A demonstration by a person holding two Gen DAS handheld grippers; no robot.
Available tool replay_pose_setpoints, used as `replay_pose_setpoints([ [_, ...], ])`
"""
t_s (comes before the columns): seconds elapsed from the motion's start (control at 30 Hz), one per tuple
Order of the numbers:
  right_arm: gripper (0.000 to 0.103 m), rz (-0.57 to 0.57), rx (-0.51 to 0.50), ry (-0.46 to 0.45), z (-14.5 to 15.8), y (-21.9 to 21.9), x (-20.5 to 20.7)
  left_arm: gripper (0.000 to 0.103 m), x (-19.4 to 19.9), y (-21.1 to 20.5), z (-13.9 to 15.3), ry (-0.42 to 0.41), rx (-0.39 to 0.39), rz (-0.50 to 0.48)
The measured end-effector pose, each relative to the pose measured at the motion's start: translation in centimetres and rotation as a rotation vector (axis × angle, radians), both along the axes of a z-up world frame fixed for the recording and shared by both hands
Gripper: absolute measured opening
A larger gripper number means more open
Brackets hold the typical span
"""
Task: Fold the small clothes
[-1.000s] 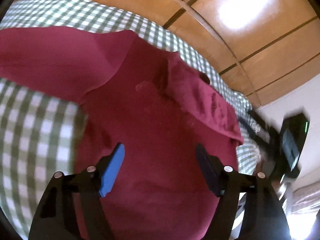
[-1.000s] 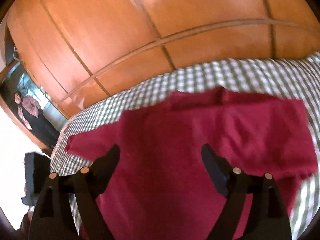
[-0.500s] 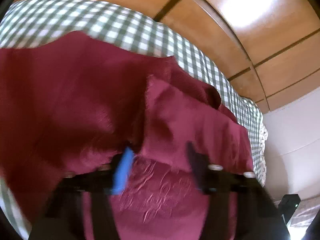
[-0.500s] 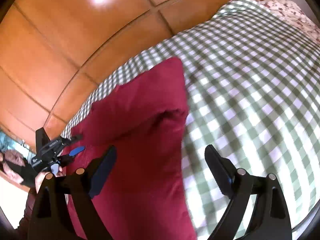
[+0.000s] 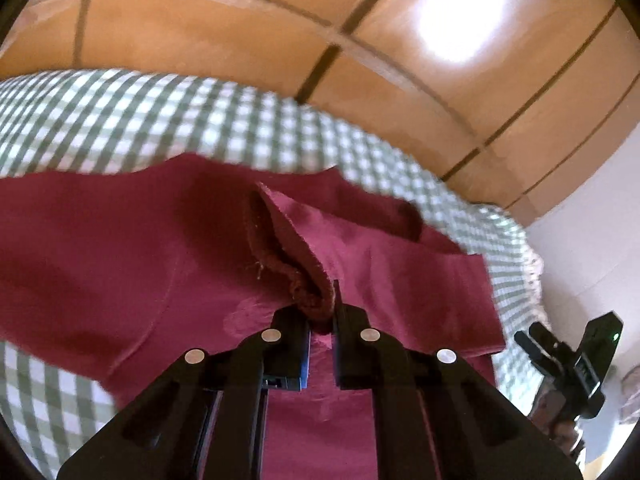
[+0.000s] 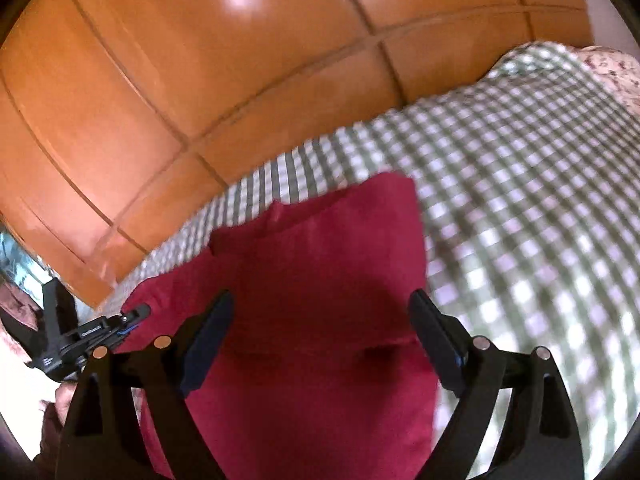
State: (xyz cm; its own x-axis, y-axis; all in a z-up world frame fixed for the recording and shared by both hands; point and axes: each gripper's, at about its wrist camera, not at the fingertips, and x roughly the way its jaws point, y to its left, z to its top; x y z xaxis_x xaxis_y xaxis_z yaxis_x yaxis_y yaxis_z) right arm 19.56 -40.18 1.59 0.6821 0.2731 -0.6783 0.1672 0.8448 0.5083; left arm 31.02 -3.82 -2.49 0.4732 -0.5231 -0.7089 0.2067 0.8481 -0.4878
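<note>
Spreading across the middle of both views, the green-and-white checked cloth [image 5: 120, 128] lies under the dark red knit garment [image 5: 120, 248], with the glossy orange-brown panelled wall [image 5: 240, 40] filling the top of each frame. Half a second ago the garment's folded edge lay loose between parted fingers; now the left gripper [image 5: 320, 320], at lower centre of its view, is clenched on that bunched red hem [image 5: 308, 292], lifting it into a ridge. The right gripper [image 6: 320, 340] was over checked cloth earlier; it now hangs over the garment at lower centre, fingers [image 6: 208, 336] spread wide, grasping nothing.
</note>
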Motion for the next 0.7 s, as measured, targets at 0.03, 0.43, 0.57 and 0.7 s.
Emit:
replay_pose_setpoints([
  [0.03,0.086,0.011,-0.011,0.019,-0.7,0.5,0.6,0.007,0.1,0.2,-0.5,0.005,0.020,0.003],
  [0.43,0.098,0.070,-0.408,0.105,-6.2,6.8,2.3,0.020,-1.3,1.5,-3.8,0.013,0.139,0.067],
  [0.57,0.101,0.059,-0.449,0.117,-6.7,7.4,2.3,0.064,-3.1,4.9,-2.3,-0.023,0.124,0.170],
  [0.7,0.101,0.048,-0.461,0.106,-6.8,7.6,2.3,0.064,-5.1,9.7,-1.3,-0.024,0.070,0.267],
])
